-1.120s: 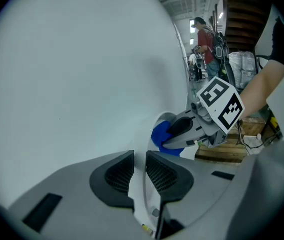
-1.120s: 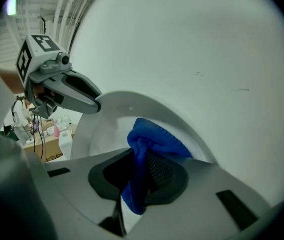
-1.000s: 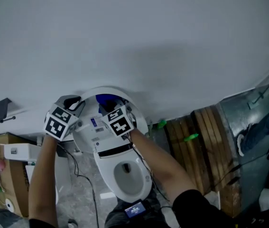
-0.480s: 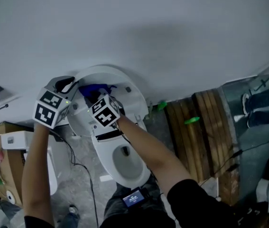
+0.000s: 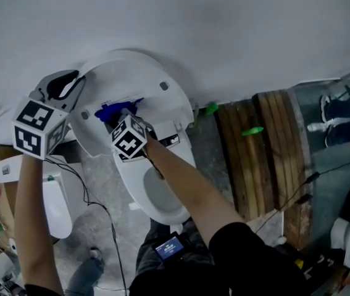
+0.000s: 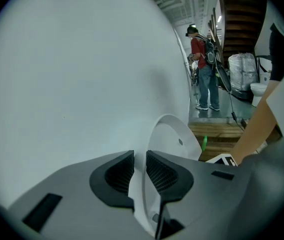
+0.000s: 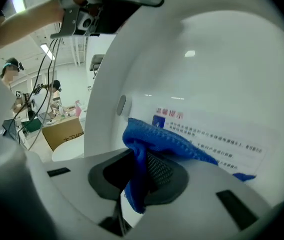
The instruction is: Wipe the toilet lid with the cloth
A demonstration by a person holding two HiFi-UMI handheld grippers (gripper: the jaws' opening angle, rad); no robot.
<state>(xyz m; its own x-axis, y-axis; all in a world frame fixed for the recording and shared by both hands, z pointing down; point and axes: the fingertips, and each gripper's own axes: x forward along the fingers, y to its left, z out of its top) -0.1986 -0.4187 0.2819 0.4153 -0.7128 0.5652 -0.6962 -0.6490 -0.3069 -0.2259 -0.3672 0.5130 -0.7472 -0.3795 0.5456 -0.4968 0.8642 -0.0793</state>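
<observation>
Head view shows the toilet lid (image 5: 139, 79) standing up against the gray wall (image 5: 224, 23), with the toilet bowl (image 5: 157, 197) open below it. The left gripper (image 5: 65, 85) is at the top left edge of the lid. In the left gripper view, the left gripper (image 6: 140, 170) has its two jaws almost together, and the thin white edge of the toilet lid (image 6: 171, 134) is pinched between them.

The right gripper (image 5: 120, 115) is on the inner side of the lid, low down and near the middle. It holds a blue cloth (image 5: 111, 111). In the right gripper view, the jaws of the right gripper (image 7: 139, 173) are pressed on the cloth (image 7: 158, 140). The cloth bunches up over the jaws and touches the toilet lid (image 7: 212, 64), right on a white label (image 7: 217, 136) with small print.
</observation>
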